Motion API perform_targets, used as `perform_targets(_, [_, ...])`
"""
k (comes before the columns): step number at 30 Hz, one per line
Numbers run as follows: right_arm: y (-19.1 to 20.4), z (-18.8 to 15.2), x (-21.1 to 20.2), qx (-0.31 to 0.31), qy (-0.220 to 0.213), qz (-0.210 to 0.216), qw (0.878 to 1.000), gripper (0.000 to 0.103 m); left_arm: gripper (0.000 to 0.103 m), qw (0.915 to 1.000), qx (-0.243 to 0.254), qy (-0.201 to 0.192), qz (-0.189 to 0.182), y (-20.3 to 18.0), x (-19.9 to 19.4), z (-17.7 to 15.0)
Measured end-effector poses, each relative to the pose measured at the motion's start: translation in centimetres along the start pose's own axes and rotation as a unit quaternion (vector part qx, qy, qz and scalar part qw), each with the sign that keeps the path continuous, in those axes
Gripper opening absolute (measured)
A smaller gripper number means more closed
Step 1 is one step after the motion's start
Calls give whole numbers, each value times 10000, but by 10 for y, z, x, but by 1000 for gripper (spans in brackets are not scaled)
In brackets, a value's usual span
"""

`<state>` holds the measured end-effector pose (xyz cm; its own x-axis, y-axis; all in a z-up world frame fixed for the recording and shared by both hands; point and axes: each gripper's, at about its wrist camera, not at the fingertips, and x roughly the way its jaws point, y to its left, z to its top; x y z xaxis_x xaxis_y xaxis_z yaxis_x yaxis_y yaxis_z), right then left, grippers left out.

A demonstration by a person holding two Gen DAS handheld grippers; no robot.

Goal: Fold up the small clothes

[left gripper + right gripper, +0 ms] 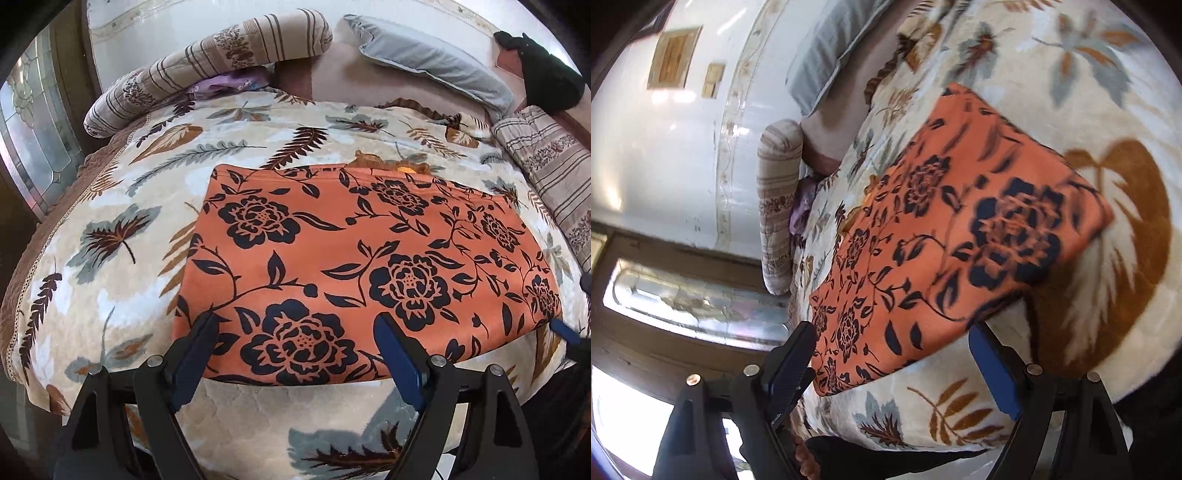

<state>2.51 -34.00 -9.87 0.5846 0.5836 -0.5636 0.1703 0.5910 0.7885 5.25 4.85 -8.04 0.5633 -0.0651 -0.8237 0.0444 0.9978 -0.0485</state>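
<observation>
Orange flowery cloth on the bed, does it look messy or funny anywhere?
Mostly neat: the orange flowery cloth lies flat on the leafy blanket. One odd bit: at its far edge a small tan and bright orange lump pokes out, as if something is tucked underneath. I can't tell what it is.

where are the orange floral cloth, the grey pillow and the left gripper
orange floral cloth (pixel 362 266), left wrist view, middle of its top face
grey pillow (pixel 432 62), left wrist view, centre of its cover
left gripper (pixel 295 325), left wrist view, midway between fingertips
</observation>
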Motion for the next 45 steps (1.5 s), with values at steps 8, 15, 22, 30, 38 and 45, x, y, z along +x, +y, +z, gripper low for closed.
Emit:
perform_targets(8, [-12, 14, 21, 7, 32, -659, 9978, 87, 86, 10000, -33, 21, -21, -1, 2, 3])
perform_targets(15, [-30, -8, -10, 382, -2, -458, 9982, 87, 86, 10000, 21, 76, -21, -8, 11, 7])
perform_targets(22, [-65, -2, -19, 1103, -372, -526, 9918, 87, 86, 9999, 56, 64, -90, -18, 12, 6])
perform_targets(30, [-75, 27, -21, 1521, -909, -538, 9827, 87, 86, 9993, 221, 254, -188, -40, 40, 8])
perform_targets(38, [-63, 43, -14, 1204, -1032, -840, 9838, 69, 86, 9995, 238, 37, -220, -48, 37, 13])
perform_targets(45, [-62, 50, -2, 1071, -1036, -870, 9850, 75, 86, 9980, 577, 257, 17, -63, 63, 13])
